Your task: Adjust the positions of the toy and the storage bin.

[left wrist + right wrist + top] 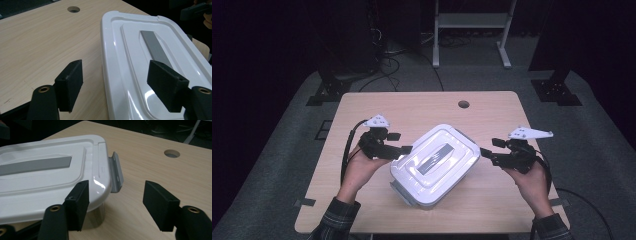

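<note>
A white plastic box [447, 172] with a shut lid sits askew in the middle of the wooden table [362, 110]. A grey strip [435, 159] runs along the lid's top. My left gripper [406, 150] is open at the box's left corner. In the left gripper view the left gripper [116, 72] straddles the lid's [130, 50] rim, one jaw over the lid and one over bare wood. My right gripper [486, 152] is open at the box's right corner. In the right gripper view the right gripper [117, 192] has one jaw by the lid [50, 182], beside a grey latch [116, 172].
A round cable hole [463, 104] lies near the table's far edge. Another grey latch [398, 189] sticks out at the box's near end. Beyond the table stand a white frame [472, 20] and black stands on the floor, with cables.
</note>
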Demonstrator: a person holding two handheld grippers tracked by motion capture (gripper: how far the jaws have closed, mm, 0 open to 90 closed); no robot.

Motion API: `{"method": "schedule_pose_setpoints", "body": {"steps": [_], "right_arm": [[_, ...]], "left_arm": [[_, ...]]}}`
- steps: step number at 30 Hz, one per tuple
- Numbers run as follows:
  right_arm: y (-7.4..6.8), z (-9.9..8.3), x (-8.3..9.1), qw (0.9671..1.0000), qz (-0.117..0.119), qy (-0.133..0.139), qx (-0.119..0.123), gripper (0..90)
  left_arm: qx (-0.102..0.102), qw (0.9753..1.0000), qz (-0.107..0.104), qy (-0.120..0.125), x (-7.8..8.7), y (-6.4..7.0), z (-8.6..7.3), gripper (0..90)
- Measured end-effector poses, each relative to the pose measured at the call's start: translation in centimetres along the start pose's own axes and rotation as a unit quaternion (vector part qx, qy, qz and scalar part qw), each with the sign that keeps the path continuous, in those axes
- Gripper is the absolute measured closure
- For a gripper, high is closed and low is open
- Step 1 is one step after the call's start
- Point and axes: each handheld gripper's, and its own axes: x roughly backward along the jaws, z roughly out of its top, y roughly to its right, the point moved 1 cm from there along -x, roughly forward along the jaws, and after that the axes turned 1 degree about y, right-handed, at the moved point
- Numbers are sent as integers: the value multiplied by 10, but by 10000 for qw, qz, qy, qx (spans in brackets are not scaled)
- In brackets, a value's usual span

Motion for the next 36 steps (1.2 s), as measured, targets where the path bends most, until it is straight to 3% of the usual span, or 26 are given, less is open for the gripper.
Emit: {"method": "schedule_pose_setpoints", "body": {"steps": [3,5,6,7,8,10,15,19,22,25,26,28,29,32,33,34,36], "right_arm": [[3,-18,6,10000,-29,8,-4,271],[2,-24,7,10000,-39,-8,6,250],[1,-36,6,9999,-101,-71,79,174],[1,-36,6,9999,-101,-71,79,174],[0,-47,4,9998,-79,-145,106,121],[0,-57,2,9998,24,-200,72,102],[-1,-78,-3,9993,-13,-352,86,94],[-1,-97,-12,9978,-47,-654,84,95],[-1,-103,-18,9965,-156,-808,139,95],[-2,-107,-23,9954,-217,-915,198,95],[-2,-109,-25,9948,-258,-949,256,95],[-3,-110,-26,9944,-278,-981,266,95],[-2,-111,-27,9943,-282,-997,260,95],[-2,-113,-30,9935,-353,-1048,275,95],[-1,-114,-31,9931,-372,-1077,263,95],[-1,-114,-32,9929,-390,-1096,258,95],[-1,-115,-33,9925,-412,-1126,233,94]], "left_arm": [[-5,10000,-6,-11,-1,6,1,188],[-16,10000,5,7,-1,8,1,178],[-55,10000,11,1,-2,11,2,139],[-55,10000,11,1,-2,11,2,117],[-74,10000,3,6,-2,13,3,97],[-146,9999,-1,64,-2,17,4,79],[-179,9998,38,37,-4,21,4,0],[-216,9995,208,14,-7,25,4,0],[-170,9995,270,-72,-10,29,5,0],[-84,9991,54,-418,-16,30,6,0],[114,9986,115,-501,-19,32,7,0],[178,9983,204,-521,-21,32,8,0],[119,9982,254,-523,-22,33,9,0],[76,9990,-24,-447,-22,37,11,0],[-112,9988,-35,-472,-22,41,11,21],[-171,9987,-93,-476,-23,42,12,21],[-145,9988,-136,-439,-23,44,12,24]]}}
